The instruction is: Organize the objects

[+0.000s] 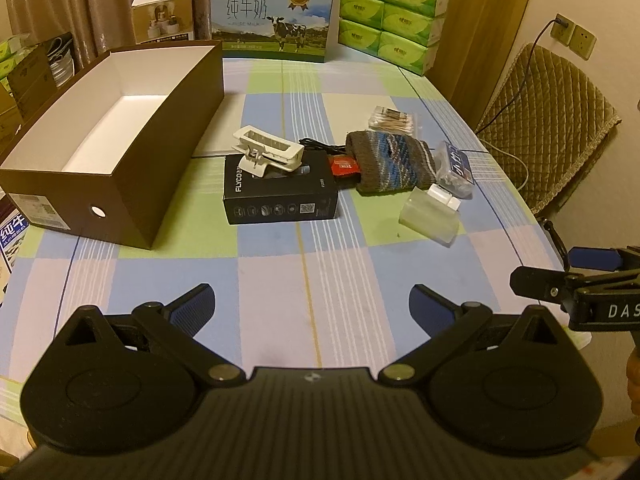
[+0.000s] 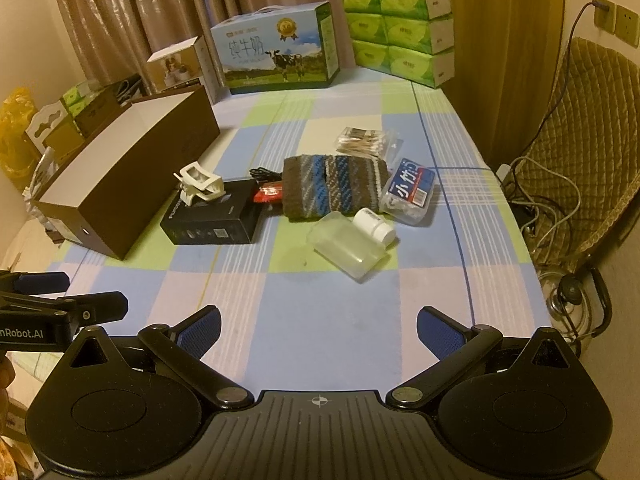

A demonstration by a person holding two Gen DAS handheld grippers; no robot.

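Observation:
An open brown box [image 1: 120, 160] [image 2: 120, 184] with a white inside stands at the left of the checked tablecloth. Mid-table lies a loose pile: a black FLYCO box [image 1: 280, 196] [image 2: 216, 222] with a white clip [image 1: 268, 152] [image 2: 200, 186] on top, a red packet [image 1: 344, 168], a striped knitted pouch [image 1: 390, 166] [image 2: 334, 186], cotton swabs [image 1: 394, 120] [image 2: 366, 140], a bag with a blue label [image 1: 456, 168] [image 2: 410, 192], a clear plastic case [image 1: 428, 216] [image 2: 348, 246] and a small white bottle [image 2: 374, 226]. My left gripper [image 1: 312, 308] and right gripper [image 2: 318, 332] hover open over the near table, both empty.
A milk carton [image 1: 274, 16] [image 2: 276, 52], stacked green tissue packs [image 1: 392, 12] [image 2: 400, 28] and a small gold box [image 1: 164, 16] line the far edge by the curtain. A padded chair [image 1: 548, 128] [image 2: 580, 152] with cables stands right of the table.

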